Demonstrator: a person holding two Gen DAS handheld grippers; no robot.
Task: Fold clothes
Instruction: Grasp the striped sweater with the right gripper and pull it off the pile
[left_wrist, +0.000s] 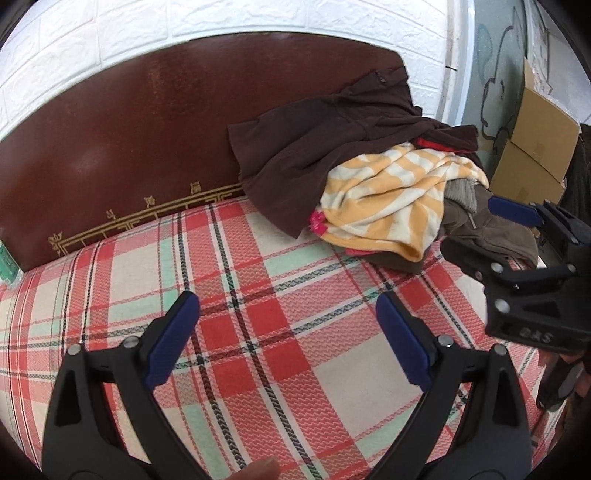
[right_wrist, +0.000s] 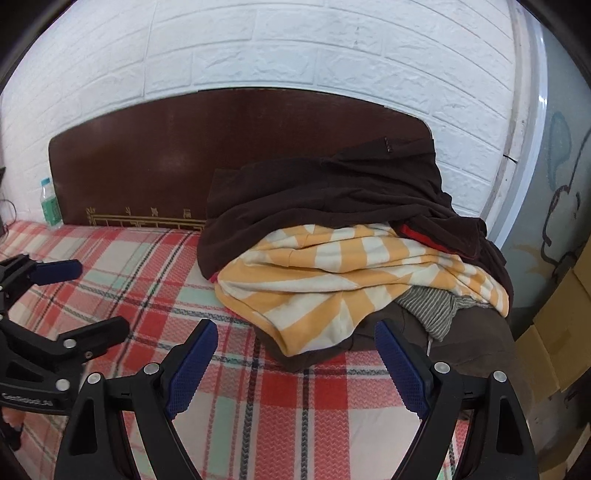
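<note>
Left wrist: left gripper (left_wrist: 288, 332) level, agape (empty).

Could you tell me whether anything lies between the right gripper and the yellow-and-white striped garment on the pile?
Nothing visible does. The right gripper is open, and only bare plaid bedsheet lies between it and the near edge of the yellow-and-white striped garment. The left gripper is off to the side, clear of that path.

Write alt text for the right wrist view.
The open right gripper hovers over a plaid bedsheet, facing a pile of unfolded clothes: a yellow-and-white striped garment lies over a dark brown garment. The open left gripper is at the left edge; a brown headboard stands behind.
</note>
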